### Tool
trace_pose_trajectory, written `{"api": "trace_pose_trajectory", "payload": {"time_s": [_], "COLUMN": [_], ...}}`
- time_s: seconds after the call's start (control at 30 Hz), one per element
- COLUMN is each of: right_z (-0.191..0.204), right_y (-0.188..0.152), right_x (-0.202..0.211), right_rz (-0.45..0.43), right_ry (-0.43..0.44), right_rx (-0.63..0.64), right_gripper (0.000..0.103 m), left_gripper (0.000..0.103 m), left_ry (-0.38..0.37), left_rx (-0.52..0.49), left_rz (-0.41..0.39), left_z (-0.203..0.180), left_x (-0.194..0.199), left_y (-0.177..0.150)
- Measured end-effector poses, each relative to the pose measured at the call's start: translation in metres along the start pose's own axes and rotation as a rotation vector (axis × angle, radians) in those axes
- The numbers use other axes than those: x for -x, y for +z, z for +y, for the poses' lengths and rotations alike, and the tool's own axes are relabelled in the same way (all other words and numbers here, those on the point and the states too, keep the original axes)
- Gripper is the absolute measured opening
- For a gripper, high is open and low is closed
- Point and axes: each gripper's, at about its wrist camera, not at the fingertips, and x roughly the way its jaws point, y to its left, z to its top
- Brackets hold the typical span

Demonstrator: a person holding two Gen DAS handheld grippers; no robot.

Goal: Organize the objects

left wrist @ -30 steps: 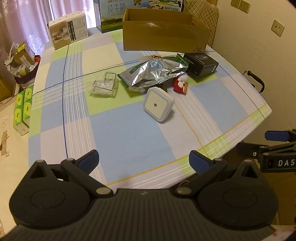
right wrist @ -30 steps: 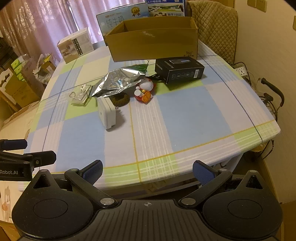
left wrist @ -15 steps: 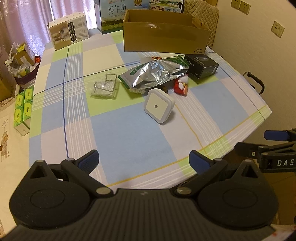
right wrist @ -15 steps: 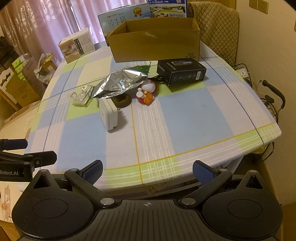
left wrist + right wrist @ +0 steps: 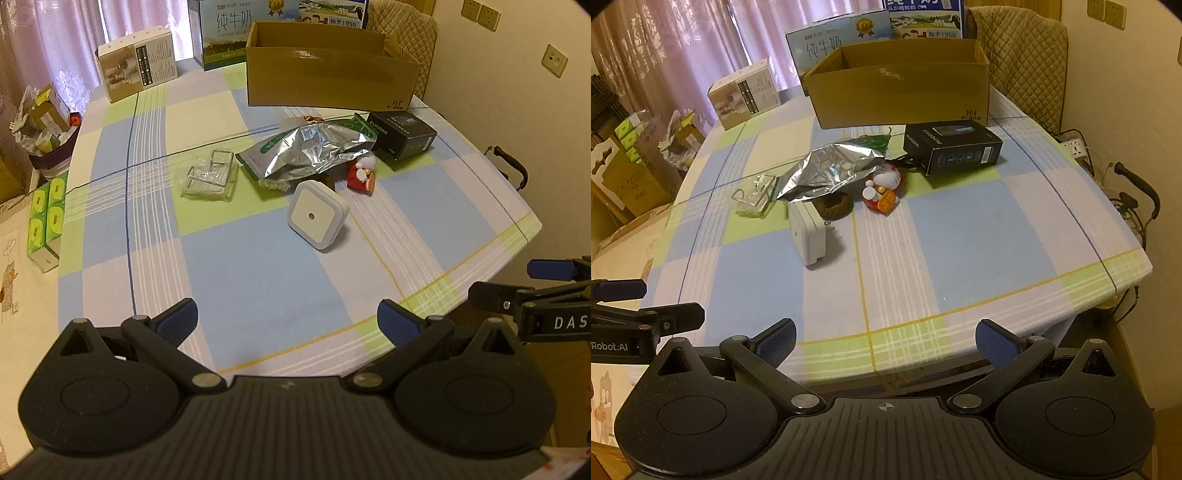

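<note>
Left wrist view: the left tongs [image 5: 286, 319] hang spread and empty over the near table [image 5: 258, 273] edge. The white night light [image 5: 318, 214] stands mid-table, the foil bag [image 5: 310, 153] just beyond it.

Right wrist view: the right tongs [image 5: 884, 341] are likewise spread, empty. The cardboard box [image 5: 901, 85] sits far; its inside is hardly visible.

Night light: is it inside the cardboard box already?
No. The white night light stands on the checked tablecloth in front of the foil bag, well short of the cardboard box.
</note>
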Motion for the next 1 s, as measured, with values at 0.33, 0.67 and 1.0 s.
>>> {"api": "trace_pose_trajectory", "payload": {"time_s": [0.33,0.67,1.0], "right_z": [0.000,0.000,0.000], "right_y": [0.002,0.006,0.013], "right_x": [-0.002,-0.006,-0.012], "right_rz": [-0.002,0.003,0.008], "right_ry": [0.000,0.001,0.003], "right_rx": [0.003,0.007,0.013], "right_gripper": [0.101,0.101,0.101], "left_gripper": [0.102,0.102,0.102], "left_ry": [0.002,0.001,-0.006], "left_rx": [0.001,0.007,0.004], "left_rz": [-0.001,0.004,-0.002], "left_z": [0.000,0.000,0.000], "left_x": [0.000,-0.004,-0.014], "left_y": [0.001,0.004,0.010]}}
